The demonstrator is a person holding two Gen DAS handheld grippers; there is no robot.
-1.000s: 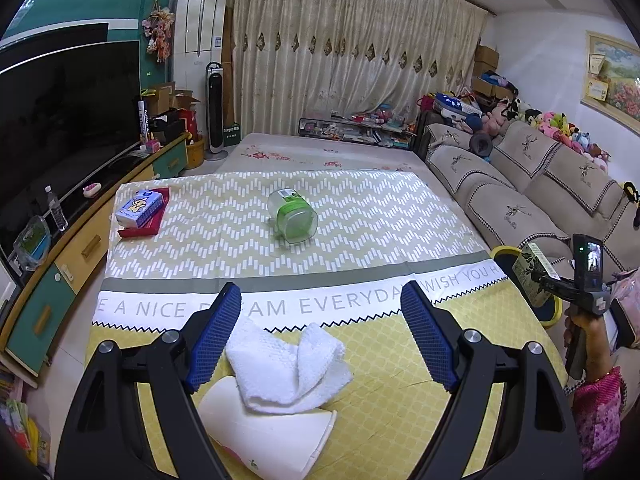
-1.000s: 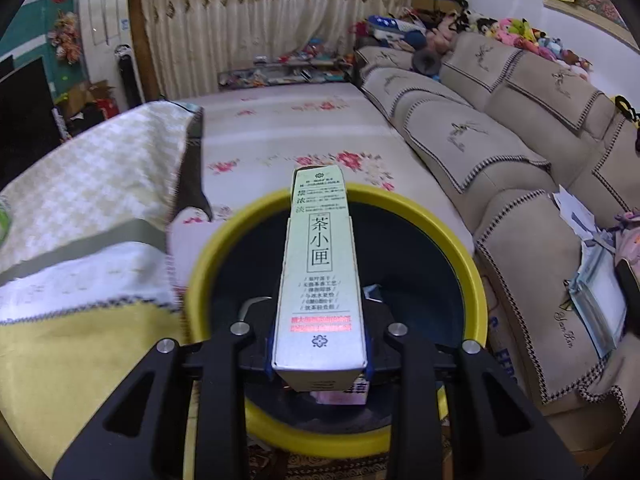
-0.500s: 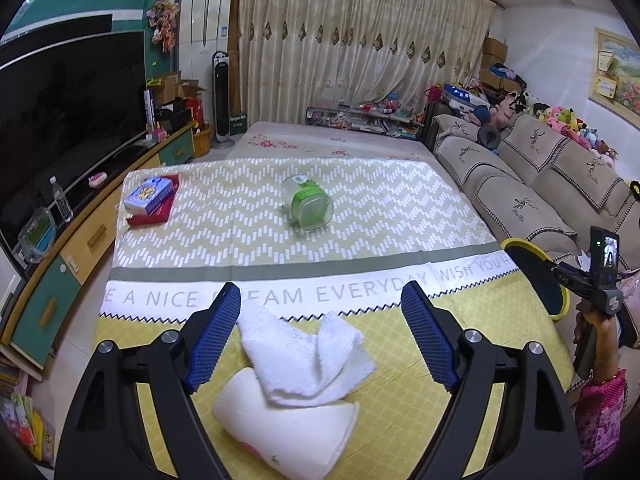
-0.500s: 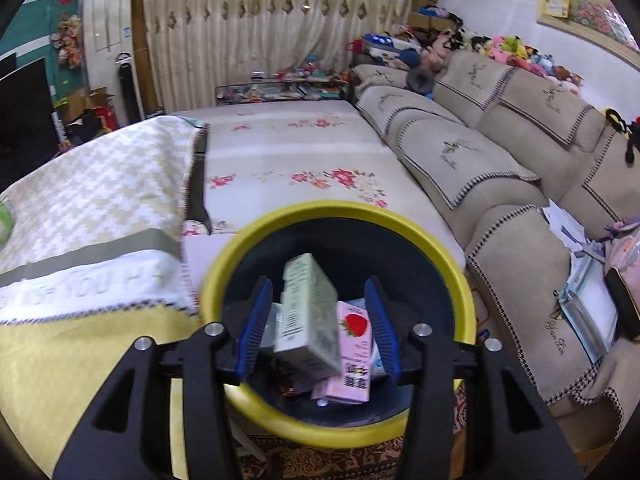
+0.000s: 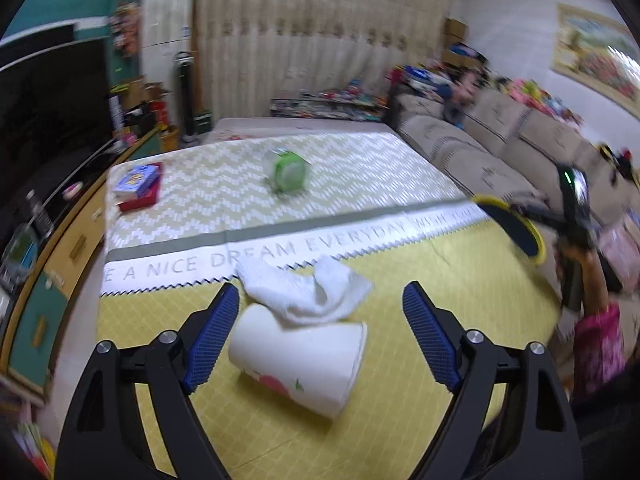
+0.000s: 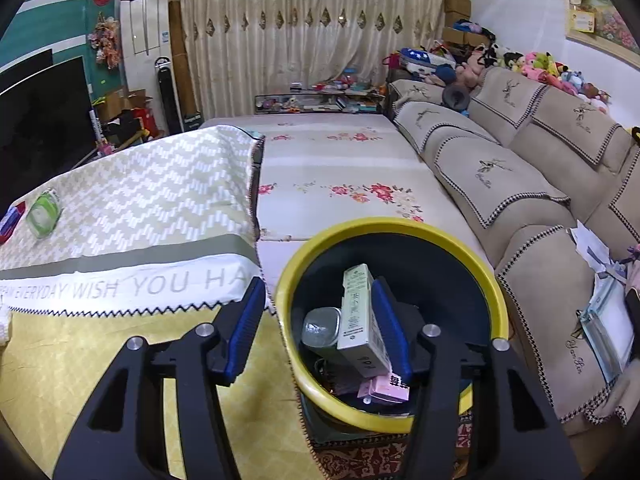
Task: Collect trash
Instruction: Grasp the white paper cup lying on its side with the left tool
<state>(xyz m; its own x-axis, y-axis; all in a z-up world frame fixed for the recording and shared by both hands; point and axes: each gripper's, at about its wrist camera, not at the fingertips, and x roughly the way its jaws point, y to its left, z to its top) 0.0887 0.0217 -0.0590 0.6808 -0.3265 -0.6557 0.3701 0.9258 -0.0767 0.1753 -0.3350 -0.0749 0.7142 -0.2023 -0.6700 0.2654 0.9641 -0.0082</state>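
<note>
- The tablecloth [image 5: 460, 288] carried a white band with grey capitals: "E A NICE DREAM EVERYDAY" in the left wrist view, "EVERYDAY WISH YOU HA" in the right wrist view.
- The tea carton [image 6: 360, 316] bore a column of printed characters too small to read; a pink carton [image 6: 386, 390] beside it showed one partly visible character.
- The paper cup [image 5: 298, 354] carried a red-and-green fruit print with no legible text.
- The left gripper [image 5: 322, 330] stood wide apart, its jaws having just been opening. The paper cup lay on its side between the blue pads [image 5: 210, 334], close to the left one; whether cup and pad touched could not be determined. The right pad was clear of it.
- A white cloth [image 5: 308, 290] lay on the tablecloth, draped over the cup's far end, just beyond the left gripper's fingertips.
- The right gripper [image 6: 318, 322] was partly spread and held nothing, its jaws having just been opening. Its left finger was over the tablecloth, its right finger over the bin.
- The yellow-rimmed bin [image 6: 390, 226] stood just past the tablecloth's edge, on the sofa side. The tea carton lay inside the bin, leaning beside a grey-green can [image 6: 322, 326], close to the right gripper's right pad [image 6: 390, 330].
- A green-lidded jar [image 5: 290, 172] lay farther up the tablecloth, well apart from both grippers.
</note>
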